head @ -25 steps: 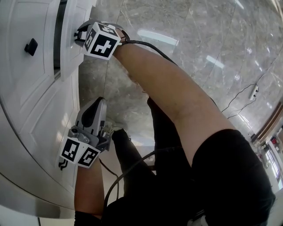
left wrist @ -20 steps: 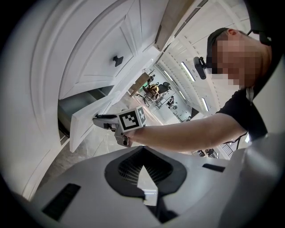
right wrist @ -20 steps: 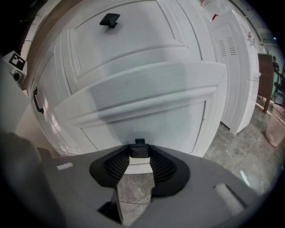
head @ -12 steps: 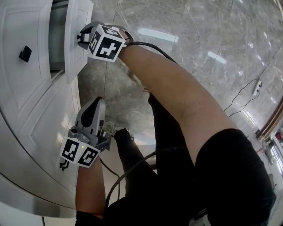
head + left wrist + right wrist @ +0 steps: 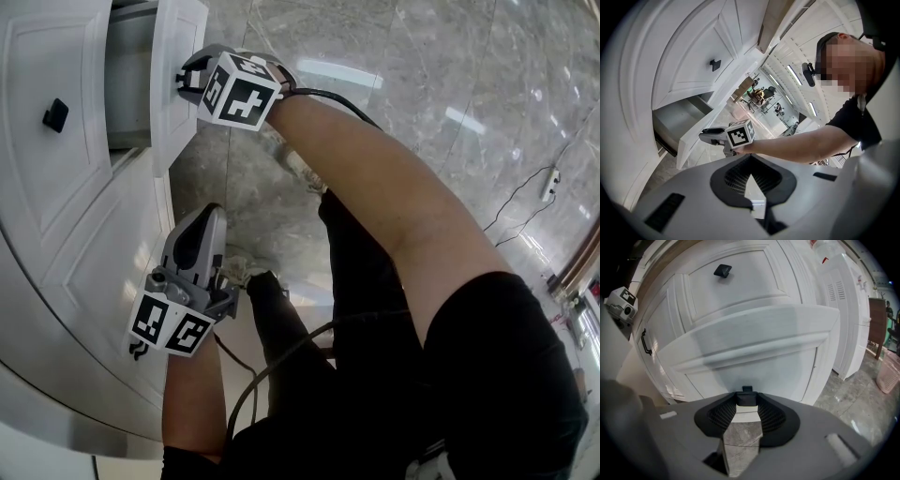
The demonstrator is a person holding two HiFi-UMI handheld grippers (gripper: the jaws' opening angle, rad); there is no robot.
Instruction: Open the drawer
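Head view: the right gripper (image 5: 186,77) is at the top left, on the front of the drawer (image 5: 176,127). The front panel stands off the white cabinet (image 5: 84,244) and the grey box side shows behind it, so we call it partly open. The left gripper (image 5: 203,218) hangs lower beside the cabinet door, well apart from the drawer. The right is the nearer hand and the working one.

Left gripper view: its jaws meet at the tips with nothing between them, so it is idle. Beyond them the drawer sits out of the cabinet with its hollow grey inside showing. The right gripper is at its front panel.

Right gripper view: the jaws are clamped on the small dark knob (image 5: 746,397) at the middle of the drawer front. The panel is straight ahead, its long axis running side to side across the jaws. A second knob (image 5: 723,270) sits on the closed drawer above.

Our read is that the pull goes straight back along the jaws, away from the cabinet. It should stay square to the panel or the knob may slip. The drawer has a white moulded front and a plain grey box. We cannot tell how much travel is left.
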